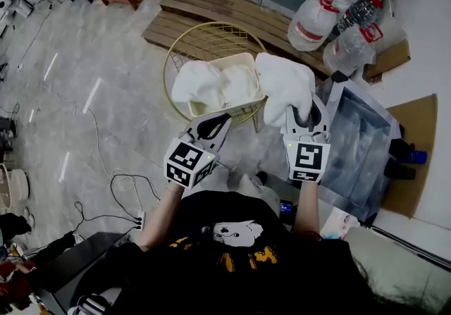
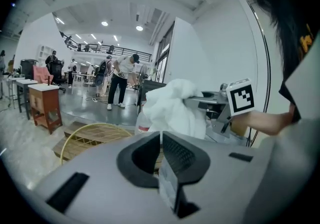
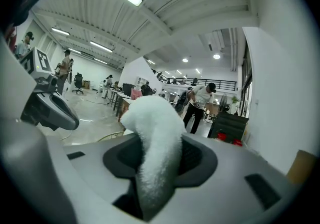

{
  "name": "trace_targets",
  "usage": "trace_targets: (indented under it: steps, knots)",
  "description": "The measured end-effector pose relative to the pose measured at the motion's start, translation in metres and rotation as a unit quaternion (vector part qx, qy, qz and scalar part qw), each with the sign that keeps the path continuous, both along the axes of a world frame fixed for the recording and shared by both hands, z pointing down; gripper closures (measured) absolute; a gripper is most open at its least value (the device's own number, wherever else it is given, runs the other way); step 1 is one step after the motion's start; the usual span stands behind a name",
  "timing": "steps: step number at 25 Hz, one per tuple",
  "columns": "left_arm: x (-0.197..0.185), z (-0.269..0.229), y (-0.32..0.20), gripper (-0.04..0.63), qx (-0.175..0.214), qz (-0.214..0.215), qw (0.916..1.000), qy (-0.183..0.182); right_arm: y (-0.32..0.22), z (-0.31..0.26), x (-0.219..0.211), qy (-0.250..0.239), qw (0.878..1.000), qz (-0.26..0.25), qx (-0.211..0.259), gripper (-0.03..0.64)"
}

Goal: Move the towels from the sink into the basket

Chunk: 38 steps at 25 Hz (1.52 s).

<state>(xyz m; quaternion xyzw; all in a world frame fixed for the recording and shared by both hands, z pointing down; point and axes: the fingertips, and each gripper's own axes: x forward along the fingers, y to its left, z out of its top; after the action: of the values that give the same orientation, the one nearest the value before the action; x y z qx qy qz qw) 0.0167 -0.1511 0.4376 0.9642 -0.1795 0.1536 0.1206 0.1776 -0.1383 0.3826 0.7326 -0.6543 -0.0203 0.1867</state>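
Our right gripper (image 3: 161, 154) has its jaws narrowed onto a white towel (image 3: 152, 118). The thick terry fold fills the gap between the pads and rises out in front of them. In the head view that towel (image 1: 284, 83) bunches up above the right gripper (image 1: 304, 116), held in the air between the basket (image 1: 218, 23) and the sink (image 1: 363, 130), just beside the basket's near right edge. Our left gripper (image 2: 161, 154) has its jaws brought together with nothing between them. From above, the left gripper (image 1: 213, 125) points at the near rim of the basket. The left gripper view looks across that gold wire rim (image 2: 90, 128) to the held towel (image 2: 172, 105) and the right gripper's marker cube (image 2: 241, 96). Inside the basket's pale liner lie other white towels (image 1: 201, 84), crumpled together. The basket stands on the grey floor (image 1: 91, 95), with the steel sink to its right. Beyond the basket lies a wooden pallet (image 1: 204, 7), and large clear water bottles (image 1: 313, 21) with red handles stand near the sink's far end.
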Motion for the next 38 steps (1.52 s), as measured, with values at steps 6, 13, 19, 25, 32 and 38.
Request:
trace_targets:
  steps: [6,13,19,25,32,38]
  knots:
    - [-0.069,0.009,-0.054,0.575,-0.007,-0.023,0.9997,-0.001,-0.064,0.025,-0.075,-0.014,0.999,-0.033,-0.026,0.465]
    - [-0.132,0.021,-0.091,0.575,-0.024,-0.063,0.9977,0.0,-0.121,0.081,-0.155,-0.041,0.99,-0.103,-0.091,0.465]
    - [-0.174,0.038,-0.108,0.575,-0.047,-0.103,0.9936,-0.005,-0.156,0.174,-0.214,-0.068,0.961,-0.177,-0.202,0.463]
    - [-0.215,0.059,-0.131,0.575,-0.06,-0.146,0.987,-0.026,-0.182,0.286,-0.245,0.006,0.919,-0.224,-0.324,0.457]
    - [-0.242,0.072,-0.153,0.575,-0.067,-0.18,0.9806,-0.039,-0.204,0.388,-0.233,0.089,0.868,-0.219,-0.438,0.442]
    - [-0.247,0.083,-0.156,0.575,-0.087,-0.21,0.9734,-0.03,-0.201,0.418,-0.22,0.065,0.863,-0.19,-0.463,0.438]
